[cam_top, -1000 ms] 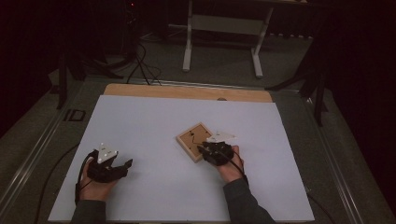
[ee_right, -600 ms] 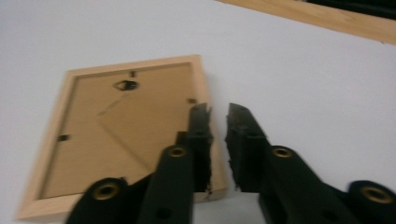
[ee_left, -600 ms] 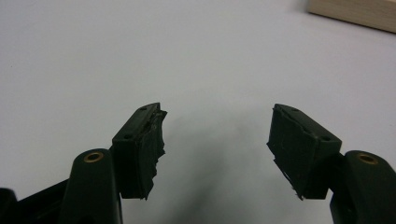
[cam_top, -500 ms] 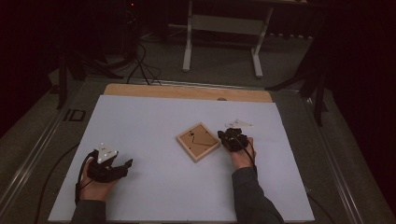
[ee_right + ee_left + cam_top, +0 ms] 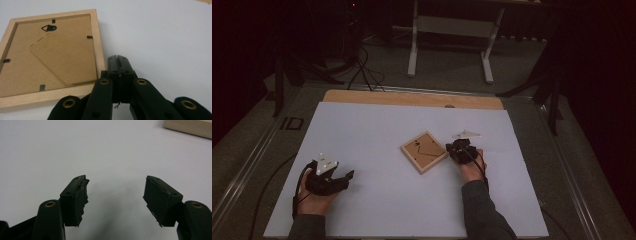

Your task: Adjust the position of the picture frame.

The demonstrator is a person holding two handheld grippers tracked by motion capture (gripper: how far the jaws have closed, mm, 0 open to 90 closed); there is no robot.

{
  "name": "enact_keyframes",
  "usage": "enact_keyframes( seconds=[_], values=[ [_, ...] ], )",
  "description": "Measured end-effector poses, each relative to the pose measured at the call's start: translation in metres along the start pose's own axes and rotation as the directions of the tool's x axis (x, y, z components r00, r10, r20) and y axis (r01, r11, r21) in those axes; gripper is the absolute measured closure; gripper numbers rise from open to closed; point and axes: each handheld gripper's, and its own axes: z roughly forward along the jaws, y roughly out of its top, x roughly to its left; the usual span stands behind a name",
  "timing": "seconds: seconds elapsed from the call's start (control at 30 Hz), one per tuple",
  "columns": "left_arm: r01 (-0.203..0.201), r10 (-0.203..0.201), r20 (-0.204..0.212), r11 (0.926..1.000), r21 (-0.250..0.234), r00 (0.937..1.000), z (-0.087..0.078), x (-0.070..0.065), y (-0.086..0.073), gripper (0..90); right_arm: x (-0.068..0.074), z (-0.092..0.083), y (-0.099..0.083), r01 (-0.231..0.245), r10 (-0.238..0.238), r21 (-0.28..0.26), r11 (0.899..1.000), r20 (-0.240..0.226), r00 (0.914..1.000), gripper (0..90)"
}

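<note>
Frame (image 5: pixel 47 55) lies just left of closed right hand-held gripper (image 5: pixel 118 58).

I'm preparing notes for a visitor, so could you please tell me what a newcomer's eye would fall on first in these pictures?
First, the light wooden picture frame, lying face down with its brown backing board up, near the middle of the white table sheet. Just to its right rests the right gripper, black jaws shut on nothing beside the frame's edge. At the near left, the left gripper sits with jaws wide open over bare sheet.
</note>
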Motion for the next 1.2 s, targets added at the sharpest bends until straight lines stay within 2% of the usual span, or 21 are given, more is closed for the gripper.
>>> enact_keyframes(
  seconds=[0.1,0.23,0.67,0.77,0.9,1.0,1.2],
  values=[
    [-0.001,0.001,0.000,1.0000,0.001,1.0000,0.000,0.000,0.000,35.0,-0.002,-0.001,-0.002,-0.002,0.002,0.026,1.000,-0.014,0.9999,89.9],
    [-0.004,0.004,0.001,1.0000,0.005,1.0000,0.001,-0.001,0.000,34.9,0.001,-0.003,-0.008,0.019,-0.018,0.045,0.999,-0.026,0.9995,89.9],
    [-0.006,0.006,0.006,1.0000,-0.001,1.0000,0.000,-0.002,0.001,35.0,0.025,-0.018,-0.022,0.098,-0.094,0.051,0.994,-0.074,0.9928,89.9],
    [-0.007,0.007,0.010,1.0000,-0.002,0.9999,0.000,-0.003,0.001,34.9,0.035,-0.022,-0.023,0.139,-0.134,0.058,0.989,-0.094,0.9866,89.9],
    [-0.002,0.002,0.017,1.0000,-0.007,0.9999,0.000,-0.003,0.001,35.0,0.044,-0.024,-0.026,0.167,-0.159,0.061,0.984,-0.114,0.9807,89.9],
    [0.001,-0.001,0.024,1.0000,-0.009,0.9997,0.000,-0.003,0.002,35.0,0.055,-0.027,-0.028,0.183,-0.172,0.058,0.981,-0.156,0.9727,89.8],
    [0.027,-0.026,0.048,0.9993,-0.026,0.9985,-0.001,-0.002,0.003,35.0,0.074,-0.029,-0.030,0.229,-0.216,0.049,0.972,-0.196,0.9565,89.9]
  ],
)
